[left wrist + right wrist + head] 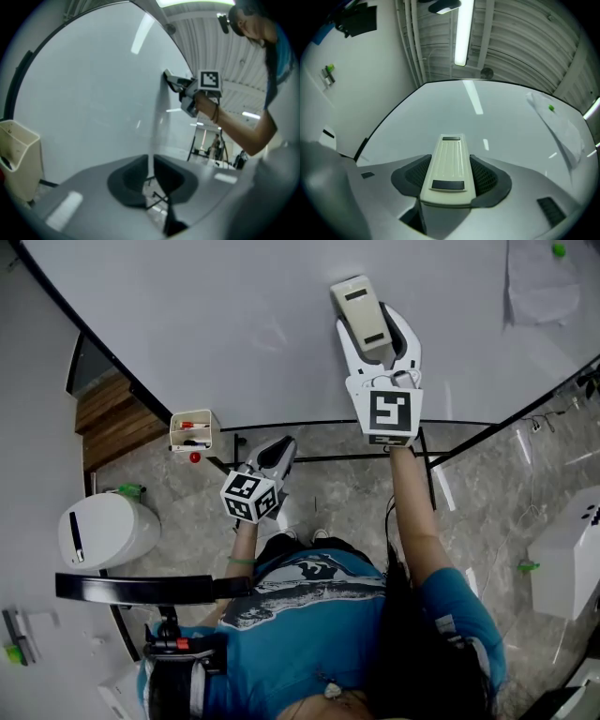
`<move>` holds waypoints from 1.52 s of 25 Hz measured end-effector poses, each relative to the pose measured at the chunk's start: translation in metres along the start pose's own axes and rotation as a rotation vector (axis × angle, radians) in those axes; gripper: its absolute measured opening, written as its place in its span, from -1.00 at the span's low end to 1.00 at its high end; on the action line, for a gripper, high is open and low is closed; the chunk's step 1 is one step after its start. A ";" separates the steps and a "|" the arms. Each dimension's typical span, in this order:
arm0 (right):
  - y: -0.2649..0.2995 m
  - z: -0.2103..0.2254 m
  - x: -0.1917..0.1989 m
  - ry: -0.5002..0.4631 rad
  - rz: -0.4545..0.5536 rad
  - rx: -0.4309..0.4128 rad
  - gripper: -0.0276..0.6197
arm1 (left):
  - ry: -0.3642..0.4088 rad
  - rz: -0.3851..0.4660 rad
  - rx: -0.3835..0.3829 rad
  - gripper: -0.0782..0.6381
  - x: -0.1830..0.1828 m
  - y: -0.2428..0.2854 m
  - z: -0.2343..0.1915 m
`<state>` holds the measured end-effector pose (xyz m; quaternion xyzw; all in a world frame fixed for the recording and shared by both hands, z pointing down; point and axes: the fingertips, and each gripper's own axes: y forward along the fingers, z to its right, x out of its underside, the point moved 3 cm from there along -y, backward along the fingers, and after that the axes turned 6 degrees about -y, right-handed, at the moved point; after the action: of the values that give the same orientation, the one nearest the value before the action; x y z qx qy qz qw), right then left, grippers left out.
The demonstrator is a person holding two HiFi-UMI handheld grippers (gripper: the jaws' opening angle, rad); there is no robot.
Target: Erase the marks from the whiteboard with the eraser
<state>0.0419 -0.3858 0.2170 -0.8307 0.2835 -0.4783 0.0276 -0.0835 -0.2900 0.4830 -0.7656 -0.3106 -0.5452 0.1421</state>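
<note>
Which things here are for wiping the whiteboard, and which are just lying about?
For the job:
whiteboard
eraser, clamped in the right gripper against the board

Lying about:
marker holder at the board's edge
white container on the floor
sheet on the board
left gripper, shut and empty
</note>
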 end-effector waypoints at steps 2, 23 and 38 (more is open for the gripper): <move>0.005 -0.036 0.004 -0.048 -0.020 -0.068 -0.10 | -0.001 0.000 -0.007 -0.71 0.001 -0.002 -0.002; 0.003 -0.058 -0.004 -0.027 0.034 -0.083 -0.10 | -0.015 -0.017 -0.045 -0.71 0.006 -0.008 -0.014; -0.053 0.154 0.034 0.136 -0.037 0.352 -0.10 | 0.008 -0.050 0.014 -0.71 0.001 0.012 0.012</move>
<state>0.2026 -0.3930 0.1769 -0.7839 0.1813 -0.5759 0.1446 -0.0665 -0.2927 0.4806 -0.7543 -0.3328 -0.5495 0.1354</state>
